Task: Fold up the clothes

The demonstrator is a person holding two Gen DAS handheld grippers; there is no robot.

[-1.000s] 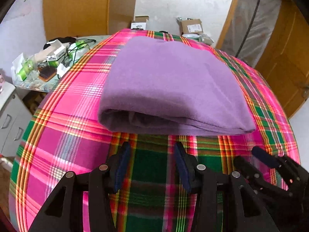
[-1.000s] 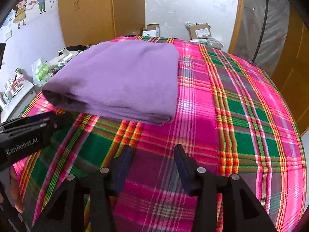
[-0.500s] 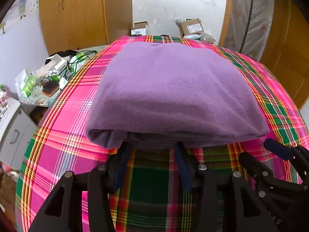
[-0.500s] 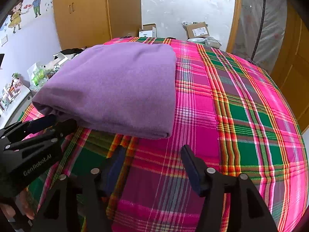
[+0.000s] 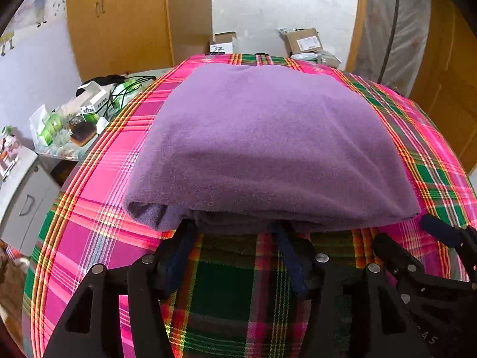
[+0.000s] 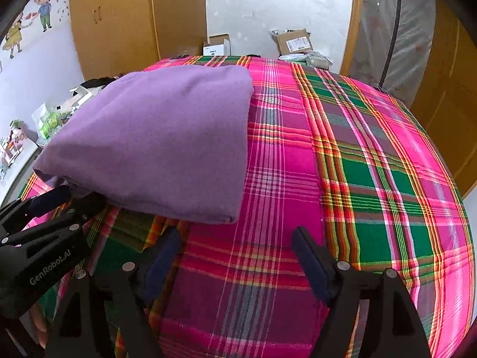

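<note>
The worktop (image 6: pixel 372 161) is covered edge to edge by a plaid cloth in pink, green, orange and maroon, lying flat with faint creases. A folded purple garment (image 5: pixel 268 146) rests on its left half, layered edges facing the cameras; in the right wrist view the garment (image 6: pixel 161 137) stops short of the worktop's middle, with bare plaid to its right.

The left claw (image 5: pixel 234 228) has its jaws parted, and both fingertips sit at or just under the garment's near folded edge; whether they touch fabric cannot be told, since the overhang hides the tips. The right claw (image 6: pixel 238 232) stands wide open over bare plaid, just off the garment's near right corner, holding nothing.

Room: wooden wardrobe doors (image 5: pixel 116 21) stand at the back left beside a pale plaster wall. Cardboard boxes (image 6: pixel 295 43) sit on the floor beyond the worktop's far edge. A side table (image 5: pixel 71 125) to the left carries cartons, green packets and black cables. A cartoon wall sticker (image 6: pixel 29 18) shows on the left wall. A plastic-sheeted wooden frame (image 6: pixel 396 26) stands at right.
</note>
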